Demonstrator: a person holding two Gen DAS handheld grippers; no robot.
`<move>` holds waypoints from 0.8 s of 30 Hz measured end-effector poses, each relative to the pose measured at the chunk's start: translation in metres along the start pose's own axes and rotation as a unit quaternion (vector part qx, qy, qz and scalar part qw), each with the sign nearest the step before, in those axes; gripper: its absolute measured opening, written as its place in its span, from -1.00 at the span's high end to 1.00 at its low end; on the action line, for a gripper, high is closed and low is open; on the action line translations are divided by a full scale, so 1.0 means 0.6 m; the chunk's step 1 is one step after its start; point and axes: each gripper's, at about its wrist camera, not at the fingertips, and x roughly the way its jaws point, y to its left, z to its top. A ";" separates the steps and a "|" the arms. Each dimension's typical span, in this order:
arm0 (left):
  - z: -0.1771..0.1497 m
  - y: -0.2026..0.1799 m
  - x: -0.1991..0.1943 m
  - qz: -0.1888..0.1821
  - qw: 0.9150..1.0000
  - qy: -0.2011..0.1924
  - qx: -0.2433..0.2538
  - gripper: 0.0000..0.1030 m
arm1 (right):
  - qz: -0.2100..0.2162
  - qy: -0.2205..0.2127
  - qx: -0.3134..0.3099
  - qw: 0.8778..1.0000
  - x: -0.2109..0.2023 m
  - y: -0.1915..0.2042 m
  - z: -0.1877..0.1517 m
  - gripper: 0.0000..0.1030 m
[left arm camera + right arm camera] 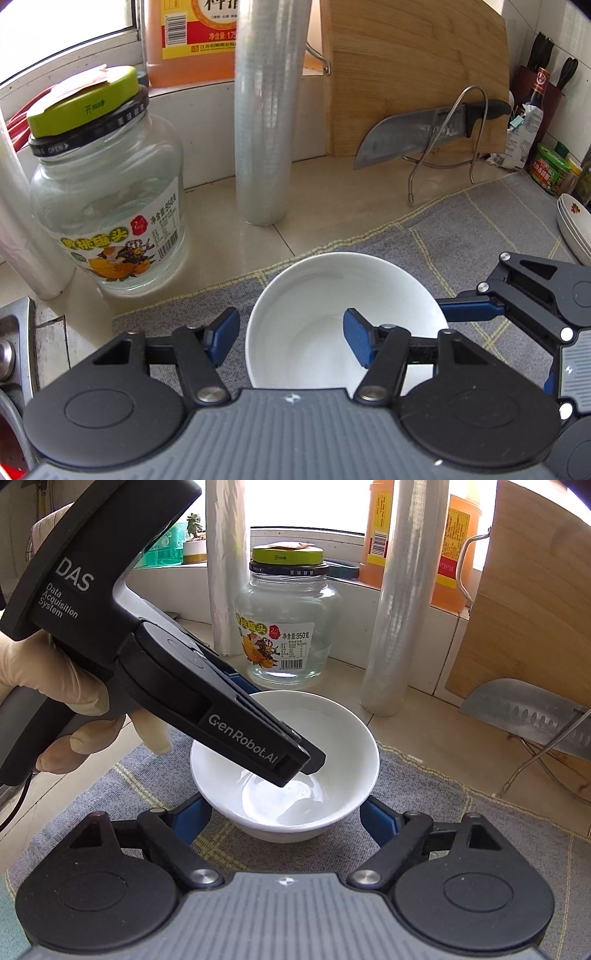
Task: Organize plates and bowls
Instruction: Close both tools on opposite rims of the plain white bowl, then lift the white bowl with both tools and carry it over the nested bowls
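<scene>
While the bowl (pixel 284 764) sits on the mat (pixel 424 812) over the surface, the left gripper (pixel 291 338) has one finger inside and one outside its rim, pads not visibly pressing; the right gripper (pixel 284 812) straddles its near wall, fingers (pixel 380 818) just beside, contact unclear

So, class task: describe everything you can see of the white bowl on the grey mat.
The white bowl is plain, glossy, ceramic-looking, round with a small foot, upright and empty. It stands on the grey checked mat, in front of the glass jar. The left tool straddles its rim, one blue pad inside and one outside. The right tool has a pad at each side of its base; whether either tool presses on it cannot be told.
</scene>
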 end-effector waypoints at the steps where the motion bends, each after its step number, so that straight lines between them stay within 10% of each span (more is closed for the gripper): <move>1: 0.000 0.000 0.000 -0.002 1.000 0.002 0.000 -0.11 | 0.002 -0.001 -0.002 1.000 0.001 0.000 0.000 -0.73; 24: 0.005 -0.027 -0.024 -0.005 1.000 0.002 0.006 -0.02 | -0.001 0.004 -0.006 1.000 -0.027 0.003 -0.001 -0.72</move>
